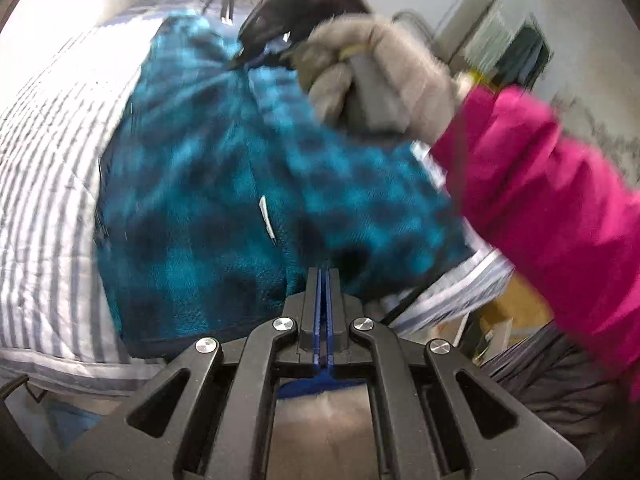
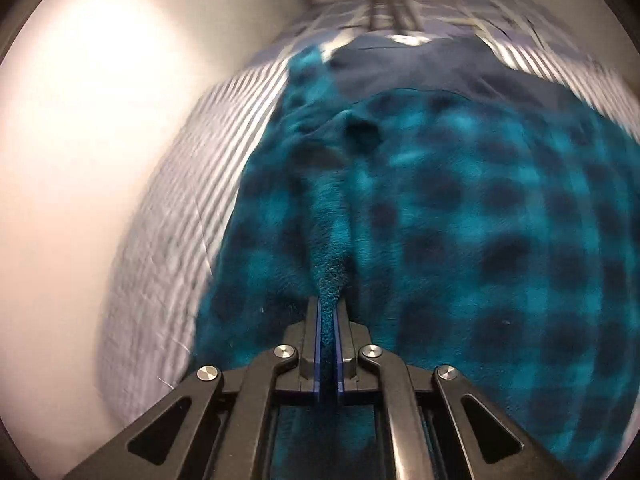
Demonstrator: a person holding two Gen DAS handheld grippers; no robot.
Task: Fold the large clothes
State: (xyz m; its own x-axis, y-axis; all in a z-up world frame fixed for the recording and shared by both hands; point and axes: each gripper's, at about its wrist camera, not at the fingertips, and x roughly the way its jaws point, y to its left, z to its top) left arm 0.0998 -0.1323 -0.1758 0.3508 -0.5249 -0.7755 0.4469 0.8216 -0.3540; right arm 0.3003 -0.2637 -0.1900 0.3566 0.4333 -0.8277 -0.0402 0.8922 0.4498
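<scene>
Your left gripper (image 1: 324, 276) has its 2 jaws pressed together at the near hem of the teal-and-black plaid fleece (image 1: 248, 184), with a sliver of blue cloth showing behind them, so it looks pinched on that edge. Your right gripper (image 2: 328, 308) has its jaws closed on a raised ridge of the same fleece (image 2: 460, 216), the fuzzy fold standing up between the blue pads (image 2: 318, 320). The fleece lies spread across the striped bedcover (image 1: 44, 168), reaching to its near edge, with a dark navy lining (image 2: 420, 68) showing at its far end. In the left view your gloved right hand (image 1: 380, 80) grips the right tool's handle above the fleece, and your pink sleeve (image 1: 552, 200) crosses the right side.
</scene>
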